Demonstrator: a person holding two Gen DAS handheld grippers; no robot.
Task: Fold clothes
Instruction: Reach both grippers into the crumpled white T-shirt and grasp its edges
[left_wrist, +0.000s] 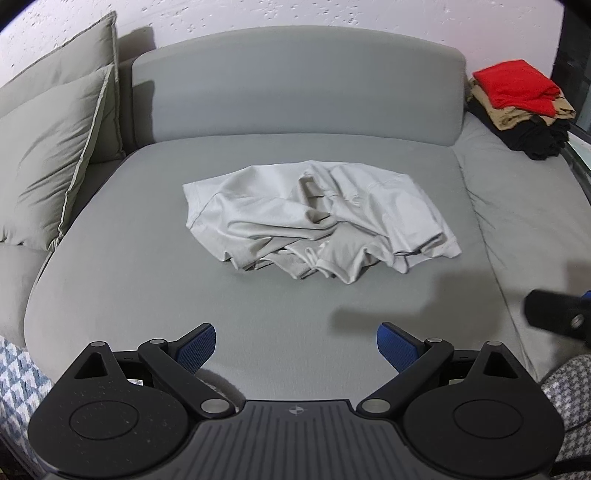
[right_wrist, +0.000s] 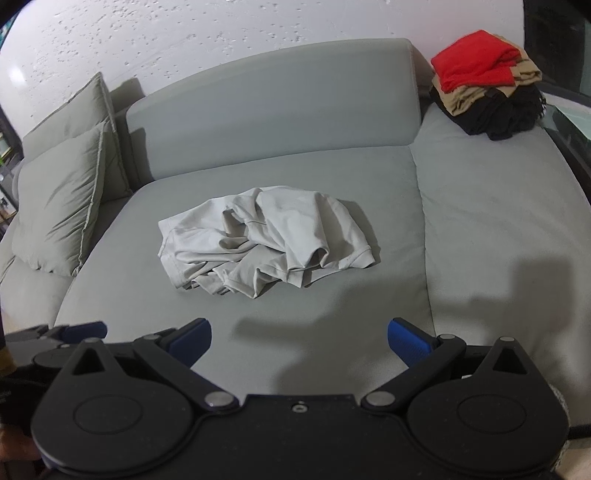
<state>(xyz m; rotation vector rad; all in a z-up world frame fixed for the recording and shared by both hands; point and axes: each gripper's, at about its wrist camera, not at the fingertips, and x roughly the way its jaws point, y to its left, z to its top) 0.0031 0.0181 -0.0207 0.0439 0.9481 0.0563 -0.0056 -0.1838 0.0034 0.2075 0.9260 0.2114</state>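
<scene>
Your left gripper (left_wrist: 296, 345) and right gripper (right_wrist: 299, 341) both hang over the near edge of the sofa seat (left_wrist: 147, 295), jaws spread wide, nothing between the blue pads (left_wrist: 195, 349) on either one. Neither touches cloth.

The pale shirt (left_wrist: 314, 218) lies crumpled mid-seat, well ahead of both grippers — bunched, hems and a sleeve opening turned toward you, layers overlapping so the outline is hard to read. At the far right corner of the sofa sits a stack of clothes (right_wrist: 484, 85), red on top, tan and black under it; these look folded already, so by my reading this shirt is the piece now in hand.

Step, as I judge it: the approach, before any grasp. Folding proper has not begun — the shirt first needs spreading flat.

Next move calls for you to reach forward with both grippers and take two separate points on the edge, likely the near hem at left and right, then lift and pull apart. Pinch a single layer if you can; the heap is thick at the centre and may drag whole. Two cushions (left_wrist: 55, 147) lean at the left, clear of the work.
</scene>
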